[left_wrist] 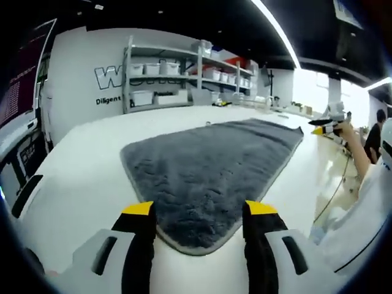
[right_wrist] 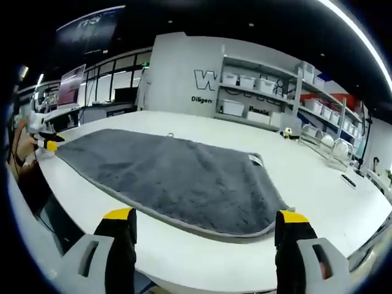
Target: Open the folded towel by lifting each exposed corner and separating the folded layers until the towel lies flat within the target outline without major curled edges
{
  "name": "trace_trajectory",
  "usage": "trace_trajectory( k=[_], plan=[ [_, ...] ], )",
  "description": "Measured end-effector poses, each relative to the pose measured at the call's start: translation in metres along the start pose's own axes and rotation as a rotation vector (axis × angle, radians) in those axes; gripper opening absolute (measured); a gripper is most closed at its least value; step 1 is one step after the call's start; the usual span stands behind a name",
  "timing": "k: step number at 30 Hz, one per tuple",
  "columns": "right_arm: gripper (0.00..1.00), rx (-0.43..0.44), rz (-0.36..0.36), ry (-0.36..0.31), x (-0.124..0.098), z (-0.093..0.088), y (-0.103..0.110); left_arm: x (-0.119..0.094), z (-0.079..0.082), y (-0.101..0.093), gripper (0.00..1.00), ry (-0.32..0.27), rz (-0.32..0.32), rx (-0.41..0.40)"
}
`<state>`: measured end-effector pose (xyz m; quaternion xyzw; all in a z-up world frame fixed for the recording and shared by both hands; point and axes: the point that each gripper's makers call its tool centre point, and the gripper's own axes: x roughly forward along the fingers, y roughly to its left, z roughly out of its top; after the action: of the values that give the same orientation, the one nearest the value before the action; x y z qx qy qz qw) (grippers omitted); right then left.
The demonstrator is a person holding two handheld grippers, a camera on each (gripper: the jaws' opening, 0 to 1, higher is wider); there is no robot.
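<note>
Grey plush microfibre towel with a paler stitched hem (left_wrist: 208, 165) lies spread long on the white table (left_wrist: 79, 177), looking close to fully open; I see no target outline in either view.

Left gripper (left_wrist: 199, 211): jaws apart, empty, straddling the near rounded corner. Right gripper (right_wrist: 206, 219): jaws apart, empty, hovering just short of the long hem, near the rounded corner.

In the right gripper view, a small label (right_wrist: 255, 160) sits near the hem. The other gripper shows at the far end of the towel in both views.

My judgement: remaining work is flattening. I'd check the hem for curl, pinch only the top layer at a corner, lift low, draw outward along the table, not upward, and release once the edge lies taut.

2 grippers pulling opposite corners together should avoid dragging the whole towel.
</note>
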<state>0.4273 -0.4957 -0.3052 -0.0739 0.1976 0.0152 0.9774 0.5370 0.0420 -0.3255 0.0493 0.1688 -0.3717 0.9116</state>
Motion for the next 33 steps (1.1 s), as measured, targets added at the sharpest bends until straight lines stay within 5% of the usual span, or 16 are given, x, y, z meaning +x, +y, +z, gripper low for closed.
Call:
trace_trajectory(
  k=[4, 9, 25, 33],
  plan=[
    [0.95, -0.002, 0.019, 0.012, 0.004, -0.003, -0.005, -0.008, 0.006, -0.007, 0.73, -0.04, -0.005, -0.007],
    [0.95, 0.001, 0.047, 0.026, 0.017, -0.007, -0.009, -0.013, 0.001, -0.013, 0.84, -0.023, 0.01, 0.013],
    [0.95, 0.003, 0.09, 0.079, 0.059, -0.009, -0.02, -0.036, -0.011, -0.022, 0.99, 0.001, 0.038, -0.013],
    [0.96, 0.009, 0.093, 0.121, 0.068, -0.015, -0.025, -0.046, -0.014, -0.018, 0.99, 0.009, 0.072, -0.017]
  ],
)
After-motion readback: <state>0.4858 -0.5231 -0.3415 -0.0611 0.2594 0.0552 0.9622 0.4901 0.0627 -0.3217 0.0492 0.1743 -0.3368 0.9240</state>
